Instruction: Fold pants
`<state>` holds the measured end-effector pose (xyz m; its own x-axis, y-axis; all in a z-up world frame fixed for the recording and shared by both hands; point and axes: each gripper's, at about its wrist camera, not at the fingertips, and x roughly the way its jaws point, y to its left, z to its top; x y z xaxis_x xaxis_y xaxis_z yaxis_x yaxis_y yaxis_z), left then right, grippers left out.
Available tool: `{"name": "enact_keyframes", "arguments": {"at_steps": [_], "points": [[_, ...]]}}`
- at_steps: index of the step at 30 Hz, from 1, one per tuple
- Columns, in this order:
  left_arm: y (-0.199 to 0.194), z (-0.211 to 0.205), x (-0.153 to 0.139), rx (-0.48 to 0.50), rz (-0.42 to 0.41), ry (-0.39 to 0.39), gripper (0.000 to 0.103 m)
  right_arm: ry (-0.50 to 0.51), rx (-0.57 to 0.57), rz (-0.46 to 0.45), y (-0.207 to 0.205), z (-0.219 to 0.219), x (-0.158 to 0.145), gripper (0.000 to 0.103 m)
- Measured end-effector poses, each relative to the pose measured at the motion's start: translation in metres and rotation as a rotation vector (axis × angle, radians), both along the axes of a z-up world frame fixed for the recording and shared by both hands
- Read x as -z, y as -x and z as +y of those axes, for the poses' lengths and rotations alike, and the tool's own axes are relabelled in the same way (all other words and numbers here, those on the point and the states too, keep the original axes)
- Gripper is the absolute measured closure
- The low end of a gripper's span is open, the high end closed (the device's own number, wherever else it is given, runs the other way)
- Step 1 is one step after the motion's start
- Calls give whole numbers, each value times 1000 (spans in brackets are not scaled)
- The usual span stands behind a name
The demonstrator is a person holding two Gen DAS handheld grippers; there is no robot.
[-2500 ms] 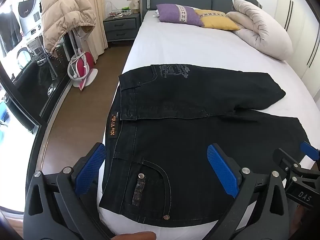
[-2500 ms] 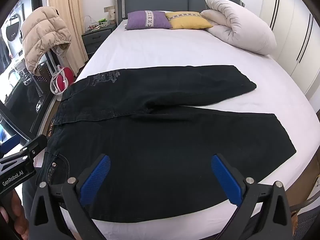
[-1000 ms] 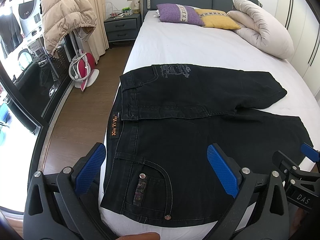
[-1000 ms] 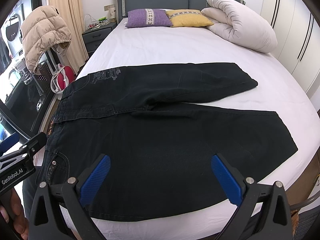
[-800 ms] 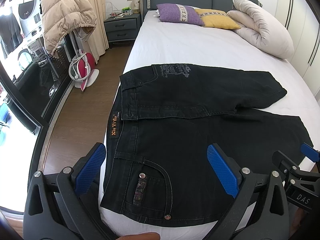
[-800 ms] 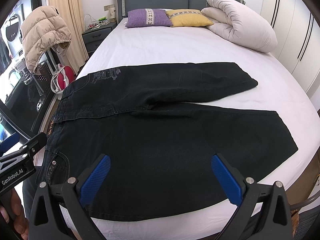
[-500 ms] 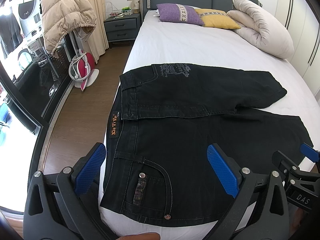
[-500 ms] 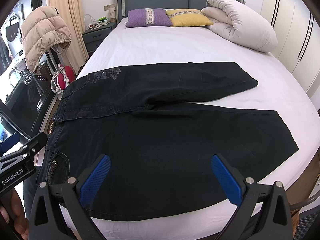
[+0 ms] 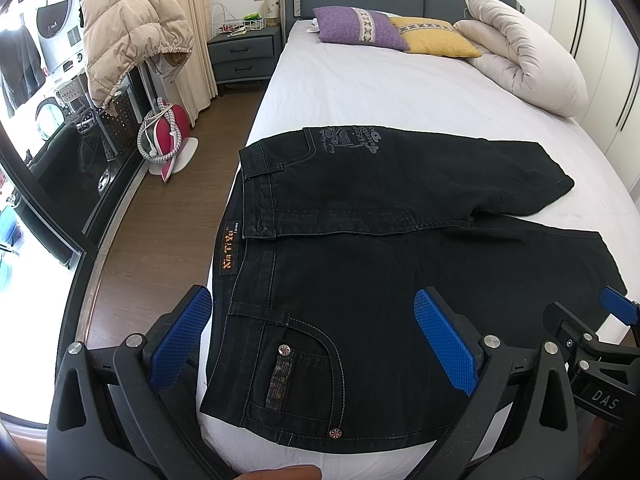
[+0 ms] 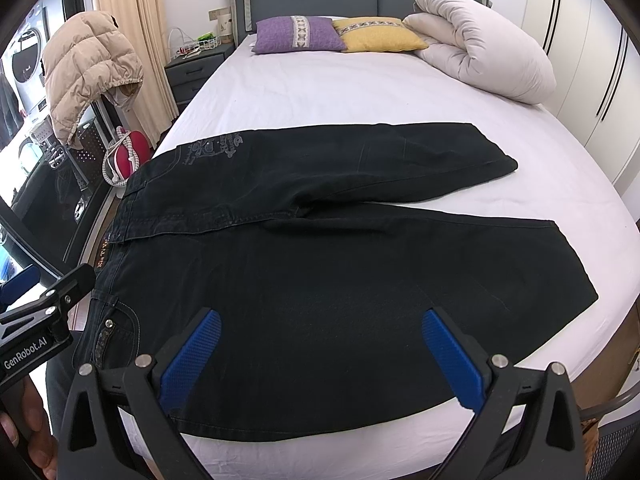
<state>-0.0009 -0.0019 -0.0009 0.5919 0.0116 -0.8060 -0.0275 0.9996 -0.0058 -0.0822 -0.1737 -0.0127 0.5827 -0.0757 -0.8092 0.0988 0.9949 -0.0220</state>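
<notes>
Black jeans lie flat on the white bed, waist at the left edge and both legs spread to the right; they also show in the right wrist view. My left gripper is open and empty, above the near waist and back pocket. My right gripper is open and empty, above the near leg's front edge. Each gripper shows at the edge of the other's view: the right gripper and the left gripper.
Purple and yellow pillows and a rolled duvet sit at the head of the bed. A nightstand, a beige jacket on a rack and a red iron stand on the wooden floor to the left.
Both grippers have stayed nearly still, open above the jeans. The jeans have not moved.
</notes>
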Motion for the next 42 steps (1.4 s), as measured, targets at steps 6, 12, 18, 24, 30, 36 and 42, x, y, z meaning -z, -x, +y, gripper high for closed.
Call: {"name": "enact_keyframes", "arguments": {"at_steps": [6,12,18,24,30,36,42], "points": [[0,0,0,-2,0,-5,0,-2,-1,1,0,0,0,0],[4,0,8,-8,-1,-33,0,-3,-1,2,1,1,1,0],[2,1,6,-1,-12,-33,0,-4,-3,2,1,0,0,0],[-11,19,2,54,-76,69,0,-53,-49,-4,-3,0,1,0],[-43,19,-2,175,-151,-34,0,-110,-158,-86,-19,-11,-15,0],[-118,38,-7,148,-114,-82,0,-43,-301,-131,-56,-28,-26,1],[-236,54,17,305,-1,-11,0,-39,-506,-55,-105,-46,-20,35]]}}
